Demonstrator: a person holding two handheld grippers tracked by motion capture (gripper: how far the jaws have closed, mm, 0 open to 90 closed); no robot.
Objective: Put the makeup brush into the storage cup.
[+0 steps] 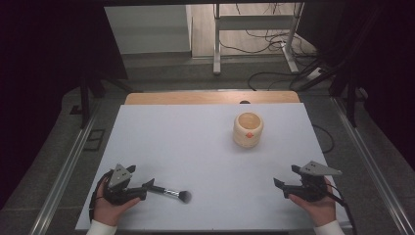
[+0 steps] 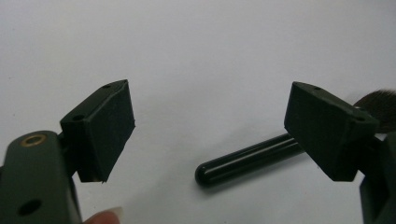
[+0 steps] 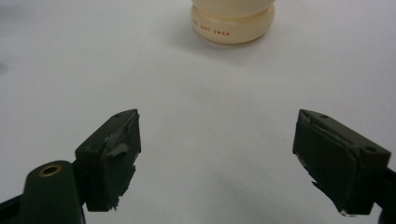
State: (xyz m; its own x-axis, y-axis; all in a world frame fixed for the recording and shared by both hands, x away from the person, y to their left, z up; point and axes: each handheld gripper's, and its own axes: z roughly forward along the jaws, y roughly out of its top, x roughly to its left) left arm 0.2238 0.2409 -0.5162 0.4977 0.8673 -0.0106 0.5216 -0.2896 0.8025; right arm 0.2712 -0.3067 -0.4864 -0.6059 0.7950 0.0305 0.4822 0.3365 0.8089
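A makeup brush [image 1: 172, 193] with a black handle and dark bristles lies on the white table near the front left. My left gripper [image 1: 141, 180] is open just left of it; in the left gripper view the handle end [image 2: 243, 159] lies on the table between the jaws, untouched, and the bristles [image 2: 380, 103] peek past the right jaw. A cream round cup [image 1: 248, 129] stands at the back right, with its base [image 3: 232, 24] at the top of the right gripper view. Near the front right, my right gripper [image 1: 288, 177] is open with only bare table between its jaws.
The white tabletop [image 1: 195, 147] has a wooden strip [image 1: 210, 97] along its far edge. Beyond it are floor cables and the legs of a metal frame [image 1: 216, 44]. Rails run along both sides of the table.
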